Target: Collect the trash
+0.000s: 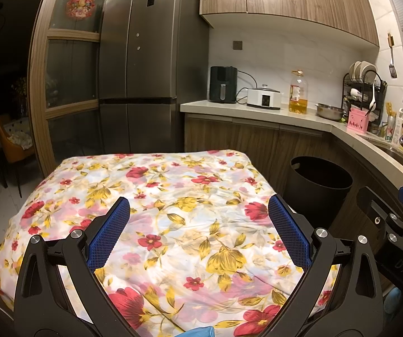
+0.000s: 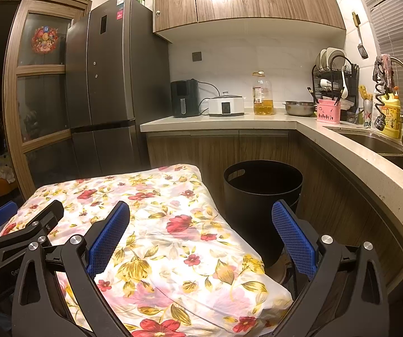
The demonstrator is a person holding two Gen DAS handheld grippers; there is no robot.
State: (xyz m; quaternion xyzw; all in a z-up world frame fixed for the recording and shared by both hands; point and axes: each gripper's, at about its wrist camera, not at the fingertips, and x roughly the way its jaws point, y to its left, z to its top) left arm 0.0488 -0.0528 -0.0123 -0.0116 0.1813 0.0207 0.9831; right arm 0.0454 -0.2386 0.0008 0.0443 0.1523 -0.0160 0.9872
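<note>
A black round bin [image 1: 318, 188] [image 2: 263, 196] stands on the floor at the right of a table covered by a floral cloth [image 1: 173, 210] [image 2: 150, 224]. I see no loose trash on the cloth. My left gripper [image 1: 200, 207] hangs open over the cloth's near half, nothing between its blue pads. My right gripper [image 2: 201, 210] is open too, above the table's right edge with the bin just beyond its right finger. Each gripper shows in the other's view: the right one [image 1: 392, 219] at the right edge, the left one [image 2: 24, 221] at the left edge.
A grey fridge [image 1: 142, 64] stands behind the table. An L-shaped counter [image 2: 257, 122] carries an air fryer [image 2: 184, 98], a white cooker, an oil bottle [image 2: 262, 94], a steel bowl, a pink caddy and a dish rack; a sink [image 2: 375, 141] lies at the right.
</note>
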